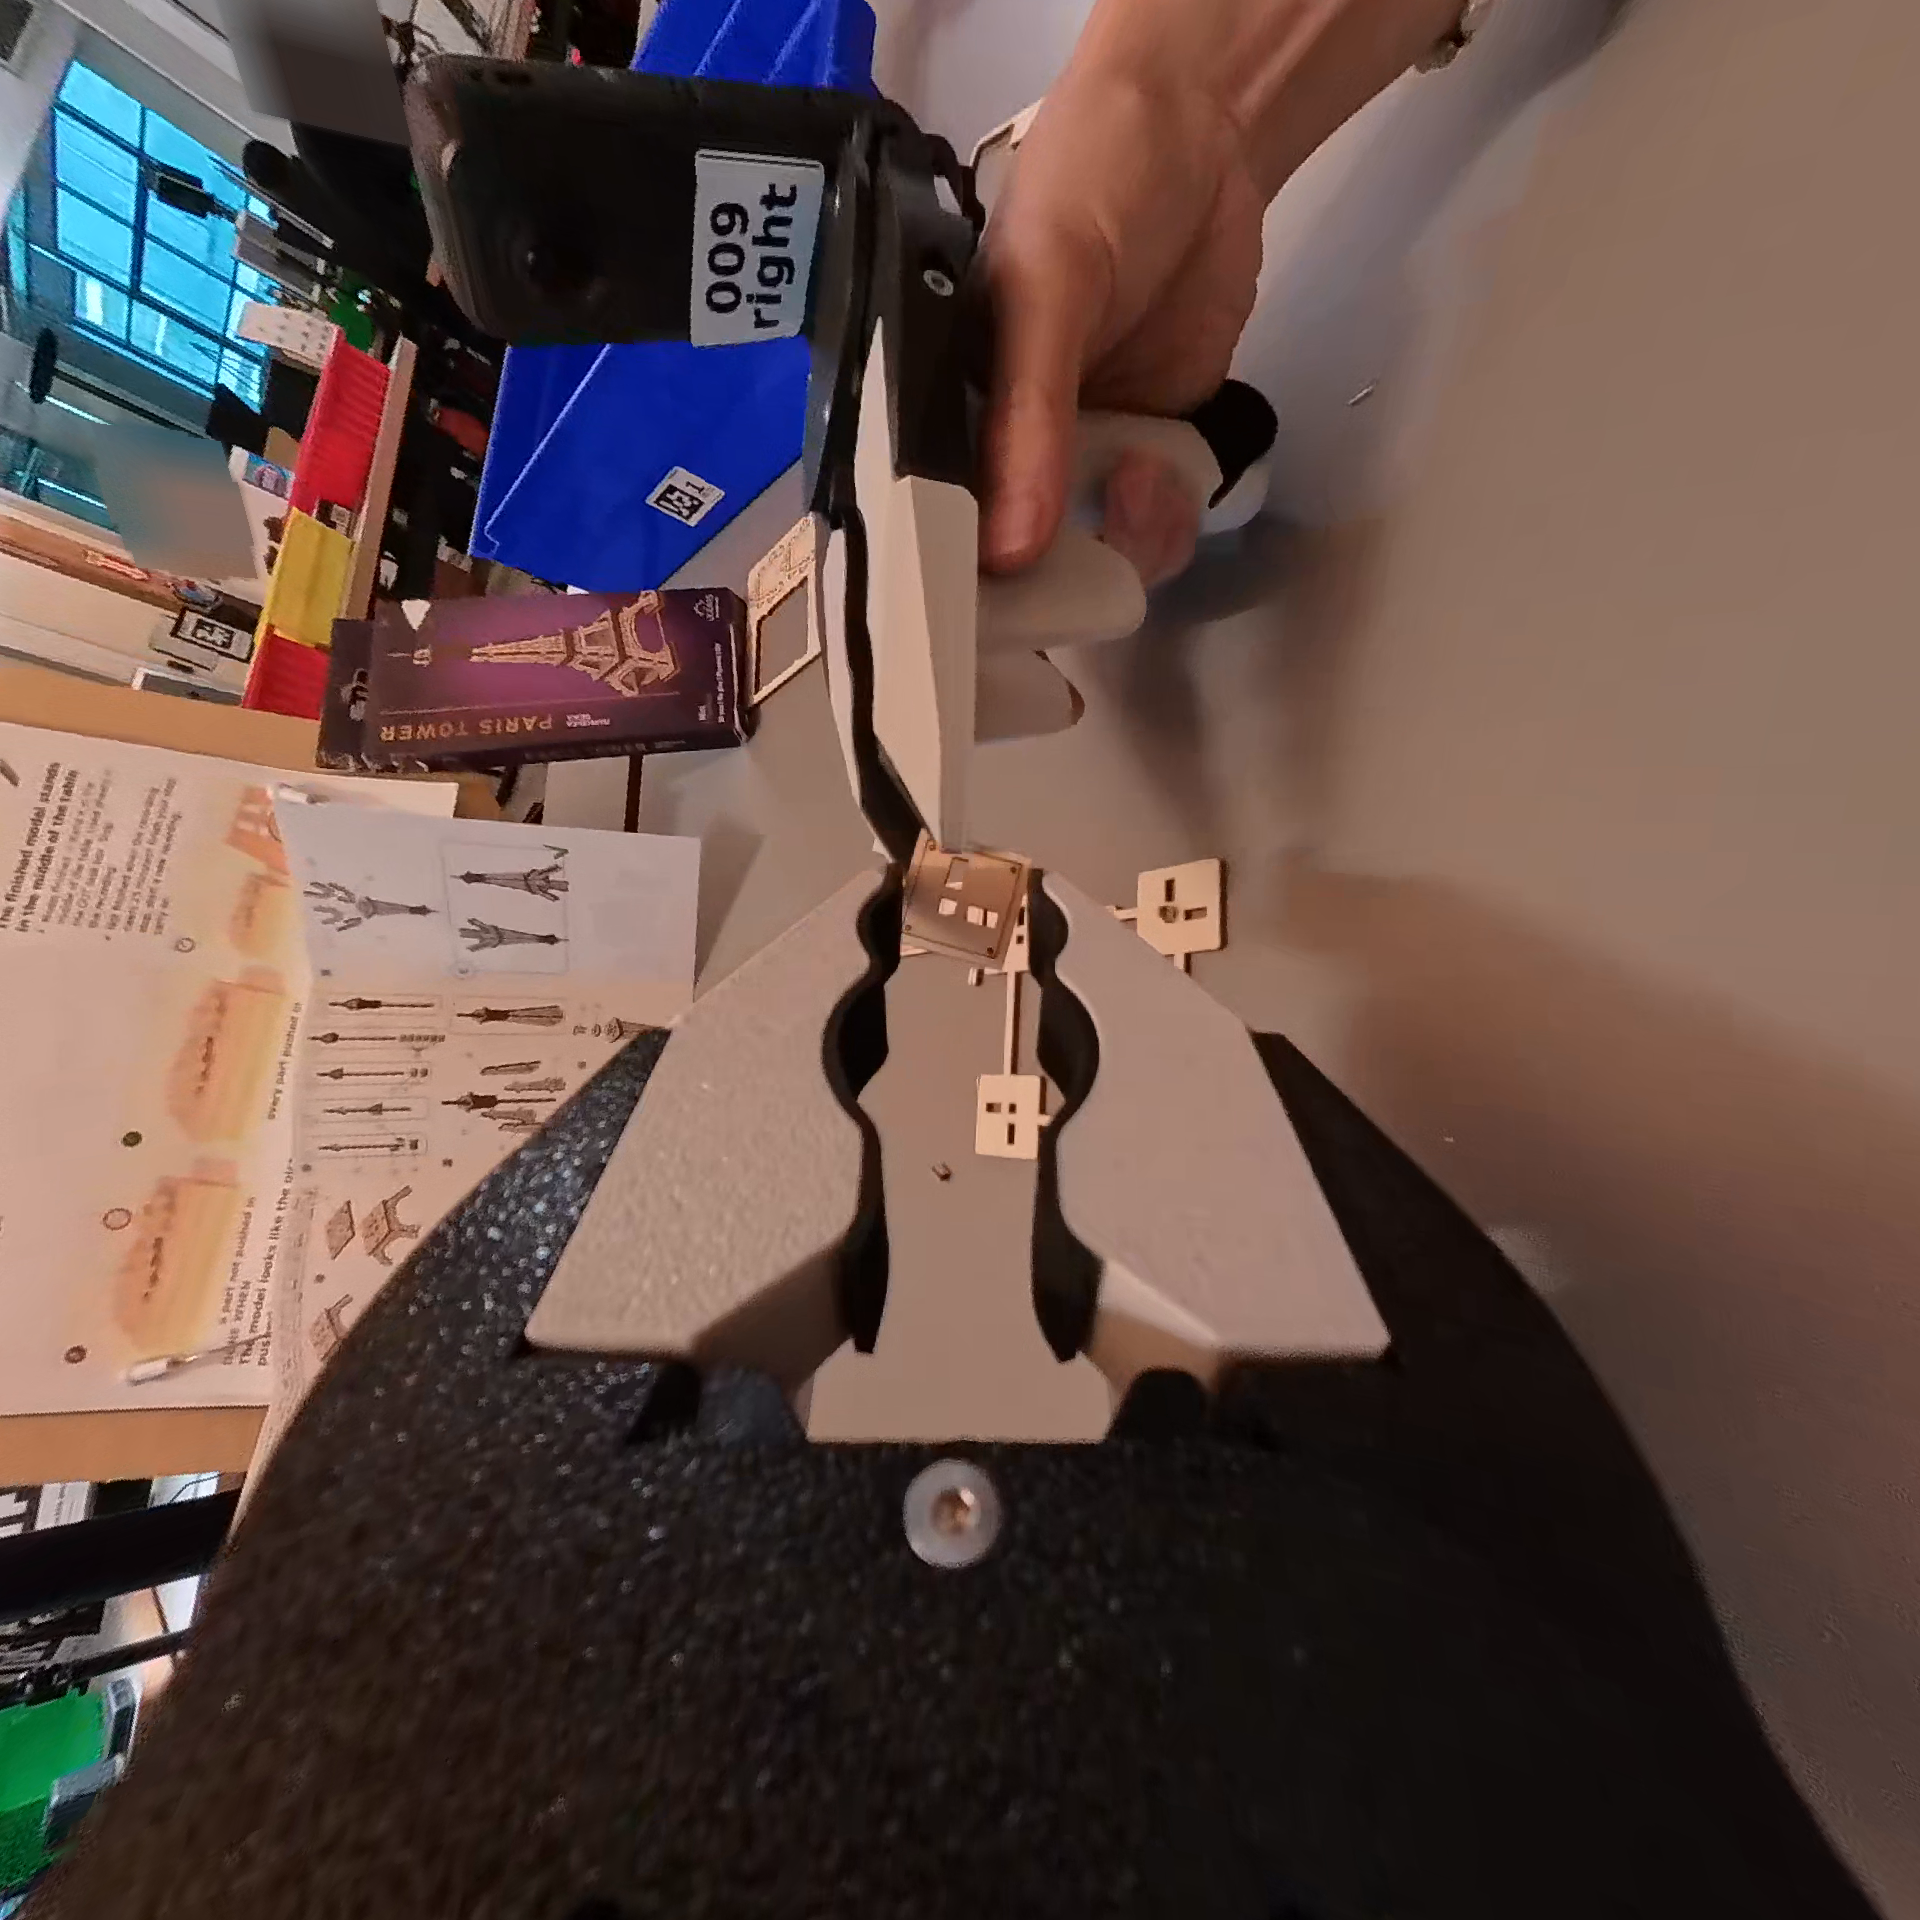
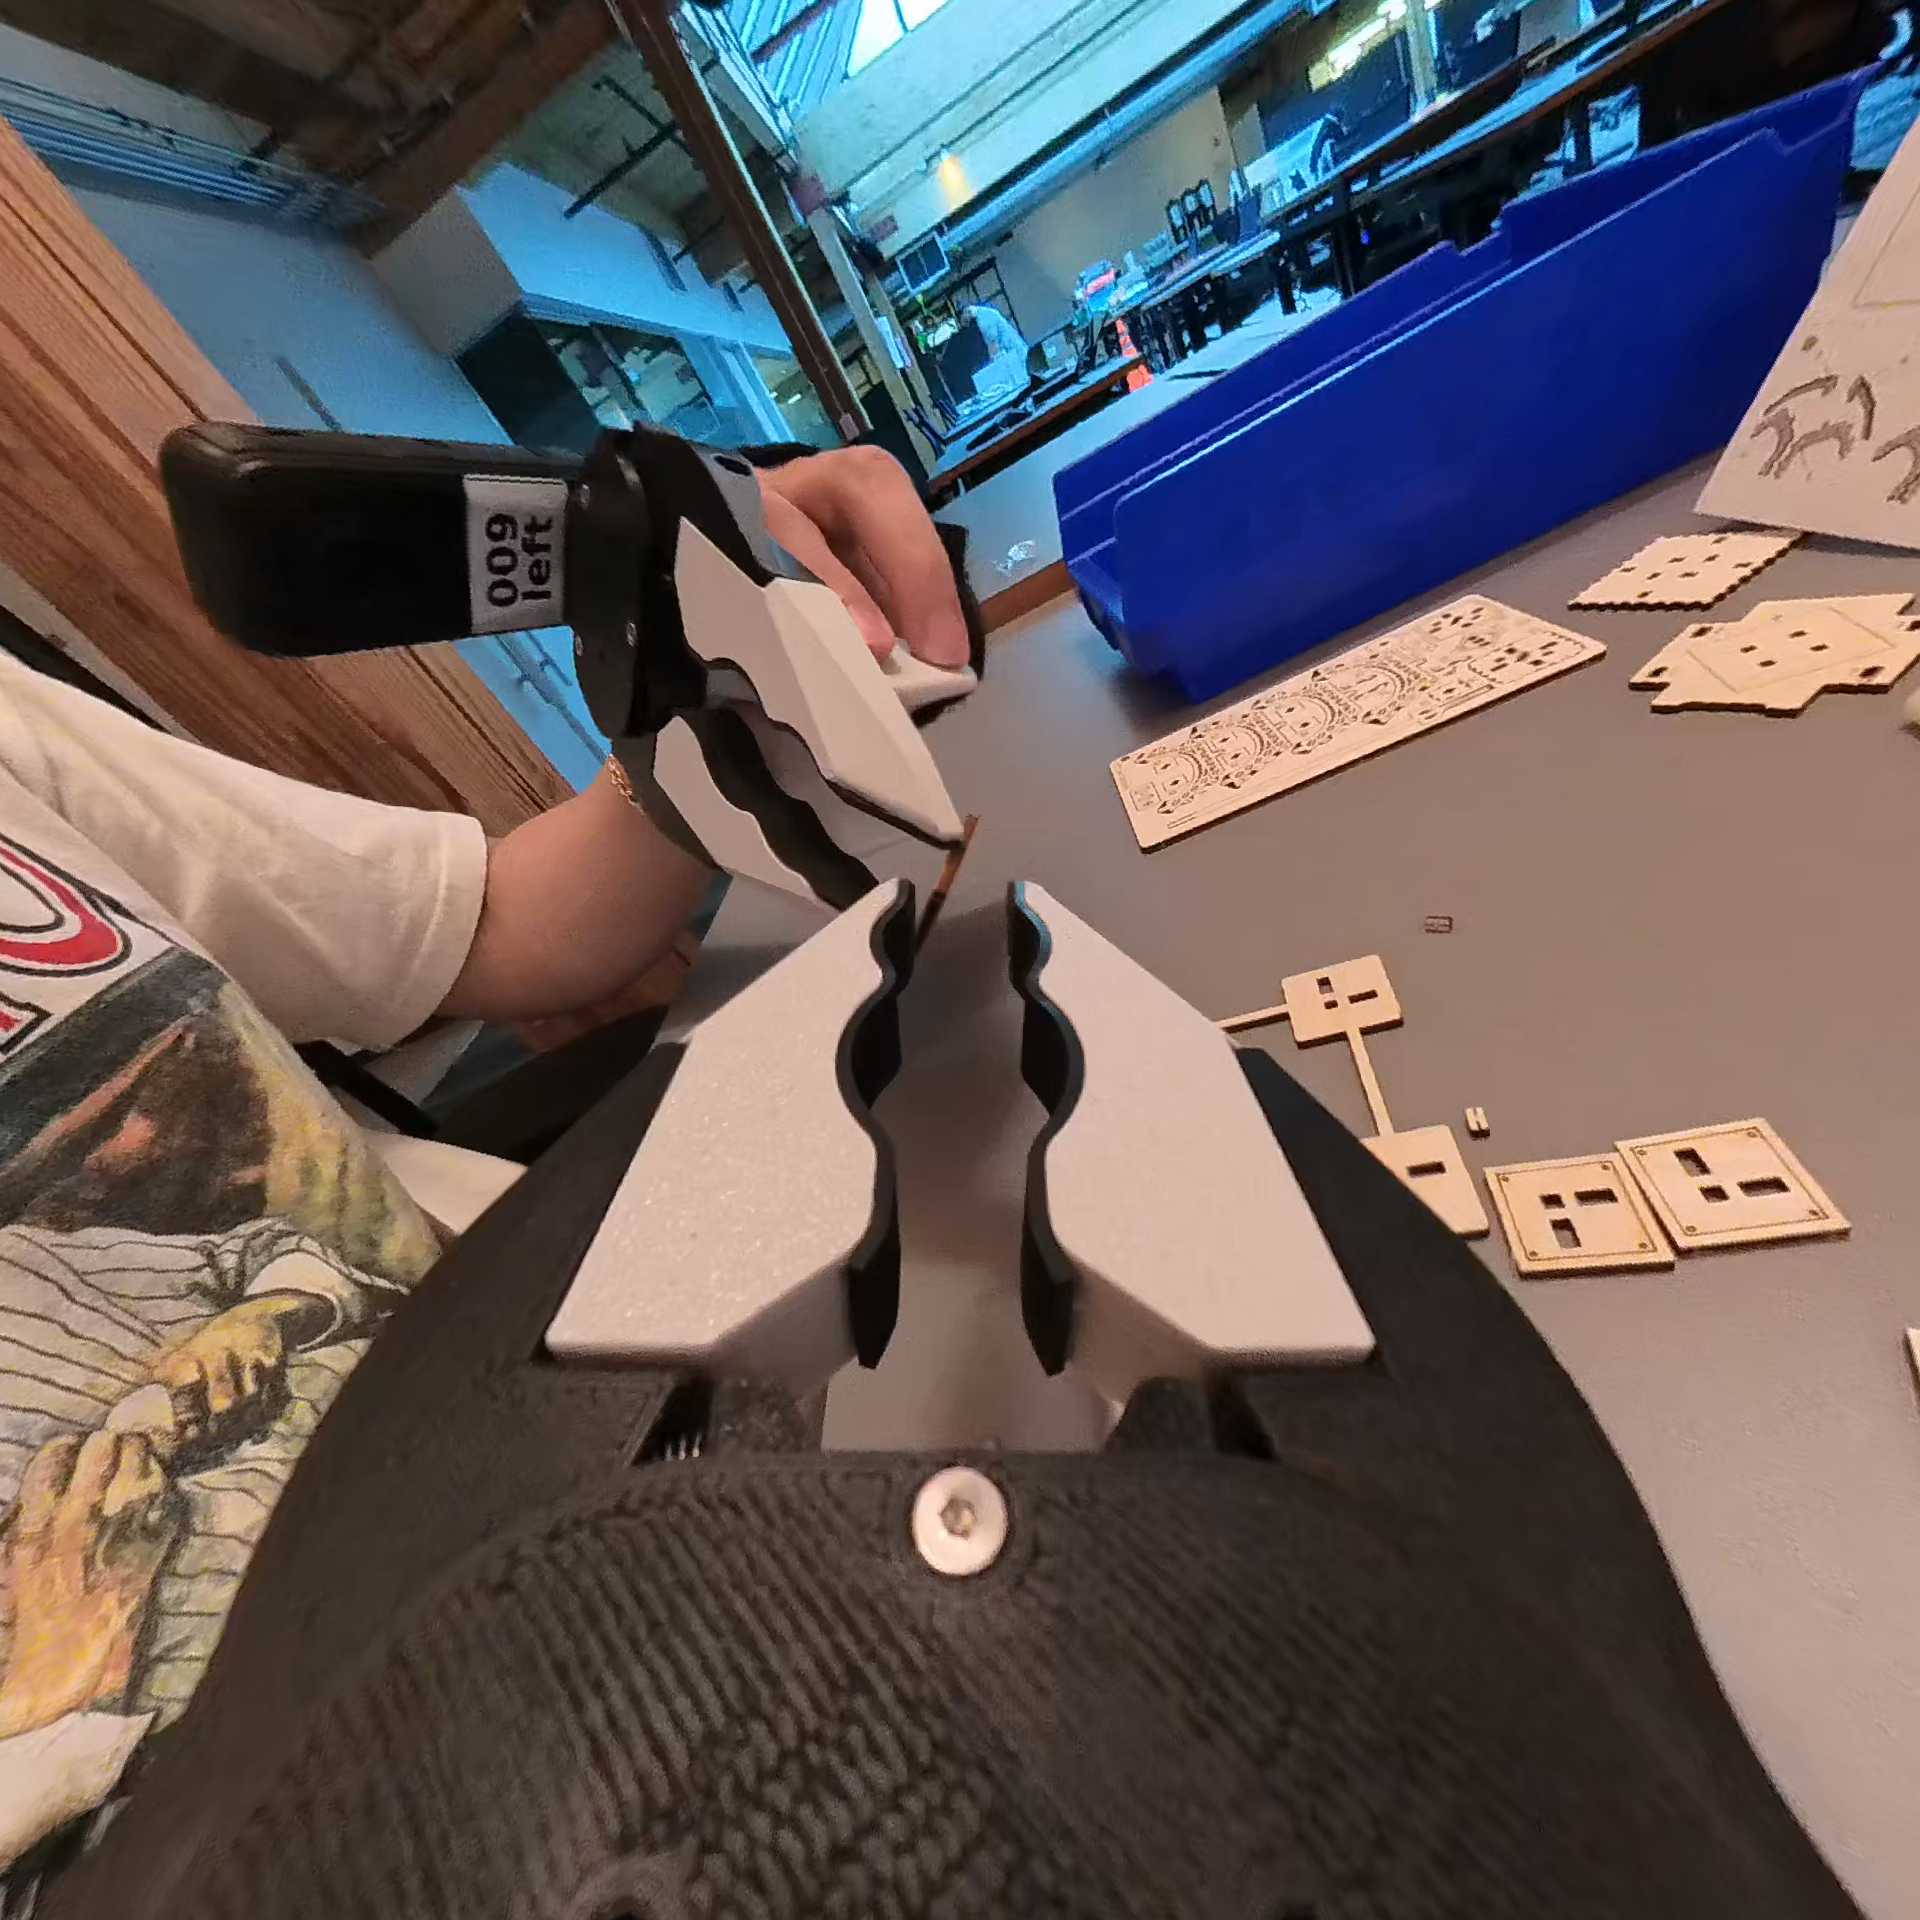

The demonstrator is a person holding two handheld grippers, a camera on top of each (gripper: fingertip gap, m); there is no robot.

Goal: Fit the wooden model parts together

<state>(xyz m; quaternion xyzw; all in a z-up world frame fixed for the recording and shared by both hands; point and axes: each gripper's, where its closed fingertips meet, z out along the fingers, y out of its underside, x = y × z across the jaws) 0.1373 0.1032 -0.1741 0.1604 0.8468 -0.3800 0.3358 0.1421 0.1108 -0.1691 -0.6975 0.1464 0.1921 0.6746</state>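
The small square wooden plate (image 1: 961,906) sat pinched at the very tip of the left tongs (image 1: 964,914), held above the grey worktop (image 1: 1558,935) with its slotted face turned toward that camera. The right tongs (image 2: 958,902) met it from the far side: in the left wrist view they came down from above, tips at the plate's upper edge, and whether they gripped it could not be told there. In the right wrist view their jaws stood narrowly apart, and the plate (image 2: 940,883) showed only as a thin dark edge lying against the left finger's inner face, free of the right one. So the plate ran edge-on along those tongs, just left of their gap, and closing on it would, I judged, need a slight shift leftward.

Only the right wrist view showed the spare parts: two loose square plates (image 2: 1662,1195) near right, a linked pair on a thin stem (image 2: 1351,1049), and an uncut parts sheet (image 2: 1351,717) farther off by the blue bin (image 2: 1403,499). Only the left view showed the instruction sheets (image 1: 312,1039) and model box (image 1: 540,681).
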